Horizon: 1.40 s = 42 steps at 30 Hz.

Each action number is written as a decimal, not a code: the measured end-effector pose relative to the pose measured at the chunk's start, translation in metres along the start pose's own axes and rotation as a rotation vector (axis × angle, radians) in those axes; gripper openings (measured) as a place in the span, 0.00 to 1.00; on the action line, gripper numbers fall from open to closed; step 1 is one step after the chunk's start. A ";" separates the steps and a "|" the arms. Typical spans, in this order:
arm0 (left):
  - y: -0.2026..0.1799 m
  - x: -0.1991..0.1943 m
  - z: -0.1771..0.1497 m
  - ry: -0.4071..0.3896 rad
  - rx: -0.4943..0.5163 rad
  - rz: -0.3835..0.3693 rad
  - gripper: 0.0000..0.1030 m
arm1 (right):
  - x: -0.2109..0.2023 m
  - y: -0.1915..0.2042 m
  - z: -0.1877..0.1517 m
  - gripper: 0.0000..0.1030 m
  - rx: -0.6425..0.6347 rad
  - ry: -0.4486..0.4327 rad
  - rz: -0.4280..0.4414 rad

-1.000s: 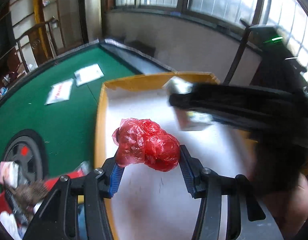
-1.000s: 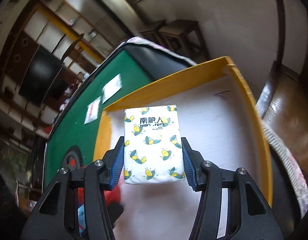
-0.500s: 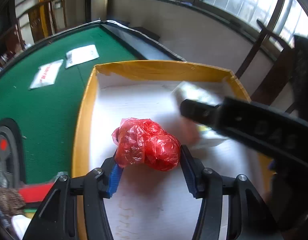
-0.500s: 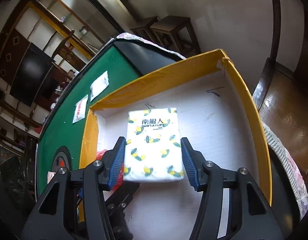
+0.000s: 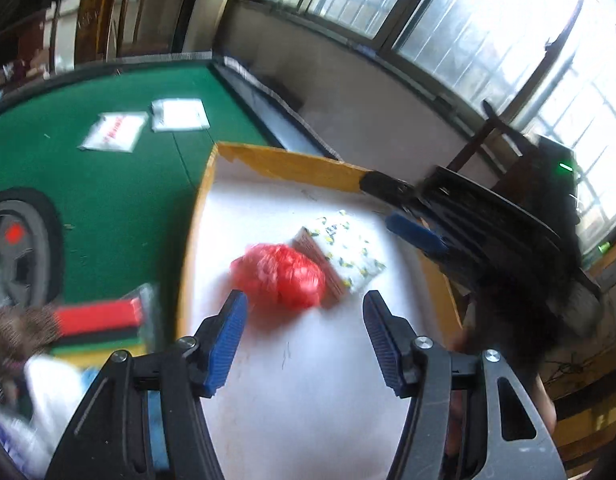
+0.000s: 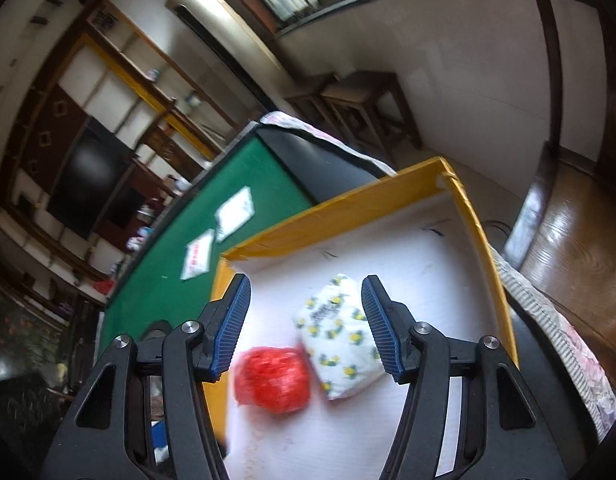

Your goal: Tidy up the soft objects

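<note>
A crumpled red plastic bag (image 5: 279, 276) (image 6: 273, 384) lies on the white floor of a yellow-walled box (image 5: 291, 168) (image 6: 348, 204). Beside it rests a white tissue pack with a yellow bee print (image 5: 344, 252) (image 6: 340, 344), touching the bag. My left gripper (image 5: 303, 340) hovers above and short of the bag, jaws opening, nothing between the pads. In the right wrist view my right gripper (image 6: 305, 324) hangs over the tissue pack, jaws opening, pads clear of it. From the left wrist view the right gripper (image 5: 412, 216) reaches in at the box's right side.
The box sits on a green felt table (image 5: 107, 184) with two white sachets (image 5: 143, 124) further back. A pile of packets and cloth, one red and black (image 5: 95, 320), lies left of the box. Stools (image 6: 360, 116) and a wooden floor (image 6: 580, 240) lie beyond the table.
Both grippers let go: the red bag and the tissue pack dropped onto the box floor side by side. Both grippers pulled back and up, their jaws wider.
</note>
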<state>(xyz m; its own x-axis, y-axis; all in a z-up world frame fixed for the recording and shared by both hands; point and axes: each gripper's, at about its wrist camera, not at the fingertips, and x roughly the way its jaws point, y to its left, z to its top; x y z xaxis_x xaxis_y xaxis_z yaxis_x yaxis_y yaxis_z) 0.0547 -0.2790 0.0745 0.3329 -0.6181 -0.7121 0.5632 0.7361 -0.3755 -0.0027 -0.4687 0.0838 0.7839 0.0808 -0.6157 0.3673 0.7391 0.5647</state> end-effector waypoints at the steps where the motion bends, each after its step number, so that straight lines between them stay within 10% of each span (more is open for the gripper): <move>1: 0.000 -0.012 -0.008 -0.028 0.017 0.010 0.59 | -0.001 0.002 0.000 0.57 -0.005 -0.003 0.011; 10: 0.047 -0.116 -0.074 -0.180 0.067 0.197 0.59 | -0.004 0.031 -0.015 0.56 -0.114 -0.023 0.022; 15: 0.121 -0.164 -0.084 -0.265 -0.070 0.282 0.70 | -0.011 0.041 -0.019 0.56 -0.167 -0.061 0.004; 22: 0.215 -0.161 -0.100 -0.148 -0.314 0.128 0.69 | -0.007 0.037 -0.022 0.56 -0.173 -0.061 -0.029; 26: 0.229 -0.188 -0.102 -0.223 -0.292 0.344 0.70 | -0.009 0.041 -0.023 0.56 -0.194 -0.079 -0.033; 30: 0.247 -0.199 -0.107 -0.305 -0.407 0.078 0.70 | -0.018 0.053 -0.029 0.56 -0.234 -0.106 -0.008; 33: 0.227 -0.193 -0.102 -0.311 -0.325 0.097 0.70 | -0.023 0.063 -0.035 0.56 -0.265 -0.125 0.009; 42: 0.173 -0.129 -0.112 -0.127 0.037 0.489 0.69 | -0.023 0.086 -0.052 0.56 -0.364 -0.119 0.030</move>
<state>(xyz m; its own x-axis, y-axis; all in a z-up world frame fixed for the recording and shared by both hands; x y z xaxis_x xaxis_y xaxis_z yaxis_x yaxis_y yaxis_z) 0.0245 -0.0413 0.0357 0.6528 -0.2334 -0.7207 0.3434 0.9392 0.0069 -0.0152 -0.3721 0.1177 0.8518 0.0433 -0.5220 0.1585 0.9285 0.3358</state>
